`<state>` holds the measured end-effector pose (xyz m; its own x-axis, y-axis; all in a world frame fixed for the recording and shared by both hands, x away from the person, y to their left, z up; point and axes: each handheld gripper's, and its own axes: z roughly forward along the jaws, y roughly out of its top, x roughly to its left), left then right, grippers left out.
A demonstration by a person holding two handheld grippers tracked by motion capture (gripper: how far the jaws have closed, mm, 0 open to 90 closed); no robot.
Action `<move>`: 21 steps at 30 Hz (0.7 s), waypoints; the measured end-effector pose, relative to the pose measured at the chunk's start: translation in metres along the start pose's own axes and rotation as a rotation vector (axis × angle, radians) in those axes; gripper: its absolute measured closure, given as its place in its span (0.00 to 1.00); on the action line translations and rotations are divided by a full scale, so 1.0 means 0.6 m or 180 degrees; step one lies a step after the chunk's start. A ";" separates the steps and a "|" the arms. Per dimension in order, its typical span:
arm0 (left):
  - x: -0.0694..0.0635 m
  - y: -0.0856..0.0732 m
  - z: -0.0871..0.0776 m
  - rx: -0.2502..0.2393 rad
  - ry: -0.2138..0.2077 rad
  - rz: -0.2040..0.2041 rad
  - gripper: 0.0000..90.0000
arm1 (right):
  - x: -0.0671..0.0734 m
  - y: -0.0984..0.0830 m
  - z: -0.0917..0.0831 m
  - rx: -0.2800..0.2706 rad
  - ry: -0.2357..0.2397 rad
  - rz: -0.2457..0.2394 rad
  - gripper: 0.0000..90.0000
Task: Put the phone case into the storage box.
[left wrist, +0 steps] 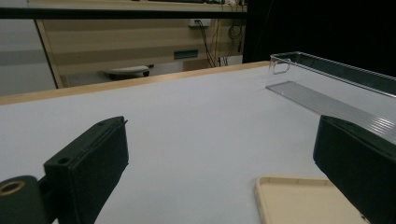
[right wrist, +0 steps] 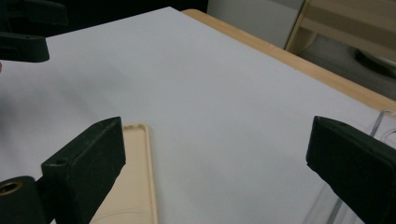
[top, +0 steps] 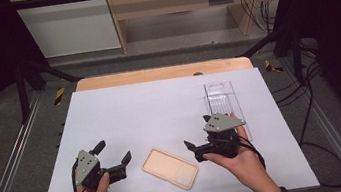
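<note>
both hands come in from the bottom edge of the high view, each carrying a black two-jaw gripper low over the white table (top: 124, 107). the left gripper (top: 113, 159) stands released, its jaws spread wide with nothing between them, pointing toward the beige phone case (top: 170, 168) that lies flat just beside it. in the left gripper view the case (left wrist: 303, 200) shows as a rounded corner near the right jaw, apart from both jaws, hollow side up.

the right gripper (top: 198, 136) sits on the other side of the case, also released: in the right gripper view its jaws stand far apart over bare table, with the case's raised rim (right wrist: 135, 186) running past the left jaw and a clear edge at the right.

that clear edge belongs to the transparent phone case (top: 222, 104), which lies farther back and to the right, partly behind the right hand. it rests flat, well apart from the beige one.

as for progress, my judgement is that little is settled. both cases lie free on the table, neither is gripped, and the two grippers flank the beige case as if about to take it or having just let it go; i cannot tell which. whatever is to be done with the pair, picking up, turning over or bringing them together, appears to lie ahead.
</note>
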<state>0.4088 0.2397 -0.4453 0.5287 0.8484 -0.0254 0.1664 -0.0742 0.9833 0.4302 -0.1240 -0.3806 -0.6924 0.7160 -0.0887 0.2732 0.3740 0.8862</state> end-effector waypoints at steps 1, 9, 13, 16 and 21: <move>-0.001 0.000 0.001 -0.0009 -0.0007 -0.0001 0.03 | 0.003 -0.001 0.009 0.0057 0.0039 0.0039 0.05; -0.004 -0.002 0.005 0.0006 -0.0091 0.0046 0.03 | 0.025 -0.010 0.036 0.0258 0.0217 0.0090 0.07; -0.006 -0.002 0.005 0.0011 -0.0104 0.0087 0.03 | 0.030 -0.022 0.042 0.0324 0.0228 0.0097 0.07; -0.006 -0.002 0.005 0.0001 -0.0105 0.0092 0.03 | 0.032 -0.031 0.045 0.0376 0.0243 0.0102 0.08; -0.005 -0.003 0.006 0.0004 -0.0102 0.0093 0.03 | 0.032 -0.041 0.050 0.0443 0.0266 0.0114 0.08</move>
<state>0.4098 0.2353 -0.4475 0.5598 0.8287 -0.0025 0.1517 -0.0995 0.9834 0.4299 -0.1017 -0.4179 -0.7321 0.6811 -0.0149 0.3847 0.4313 0.8161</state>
